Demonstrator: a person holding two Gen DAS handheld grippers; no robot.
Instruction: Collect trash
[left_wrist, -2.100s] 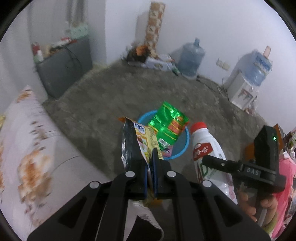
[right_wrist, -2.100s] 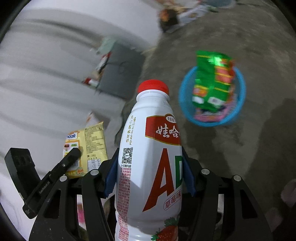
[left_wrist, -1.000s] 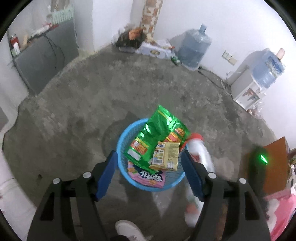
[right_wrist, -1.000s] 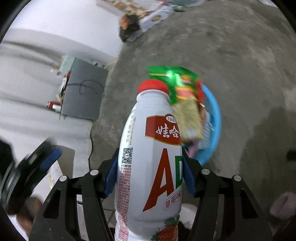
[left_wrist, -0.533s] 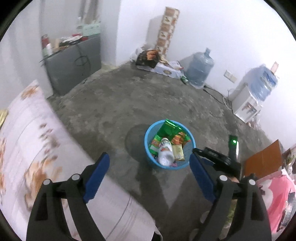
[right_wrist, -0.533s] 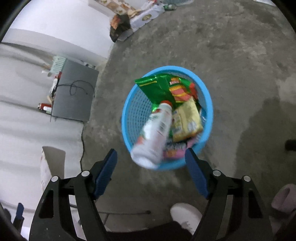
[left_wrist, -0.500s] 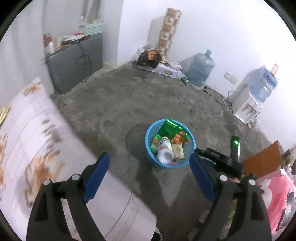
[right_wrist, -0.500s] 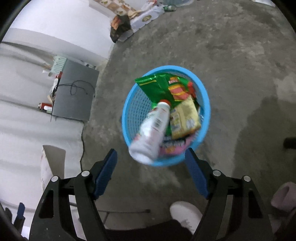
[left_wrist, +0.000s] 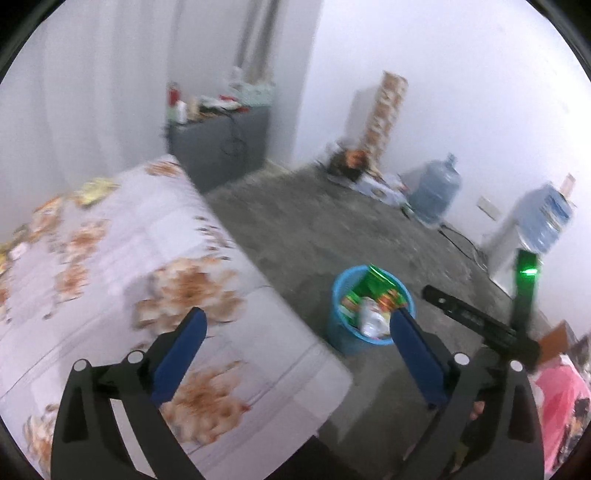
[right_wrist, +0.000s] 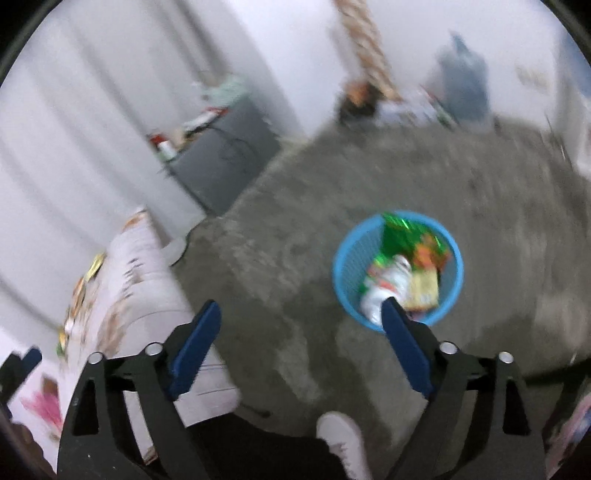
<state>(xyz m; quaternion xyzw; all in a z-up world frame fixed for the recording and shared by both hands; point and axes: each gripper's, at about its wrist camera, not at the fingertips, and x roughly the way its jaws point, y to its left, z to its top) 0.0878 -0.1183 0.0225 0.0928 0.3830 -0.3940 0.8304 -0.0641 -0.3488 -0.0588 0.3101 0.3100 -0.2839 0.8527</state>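
Blue plastic mesh basket (right_wrist: 345, 266), round, stood on the grey concrete floor (right_wrist: 280, 258) off the floral bed (left_wrist: 110, 258) corner. Inside: white bottle (right_wrist: 388, 284) leaning, green foil packet (right_wrist: 402, 236), yellow packet (right_wrist: 424, 291); labels too blurred to read. Left gripper (left_wrist: 295, 339) and right gripper (right_wrist: 301, 328): fingers just opening, wide apart, empty.

Both wrist views downward, blurred, sharing basket (left_wrist: 345, 341) (right_wrist: 347, 258)

Black left gripper (left_wrist: 297, 330) frame, blue-padded jaws, silver screws, white shoe (right_wrist: 341, 435).
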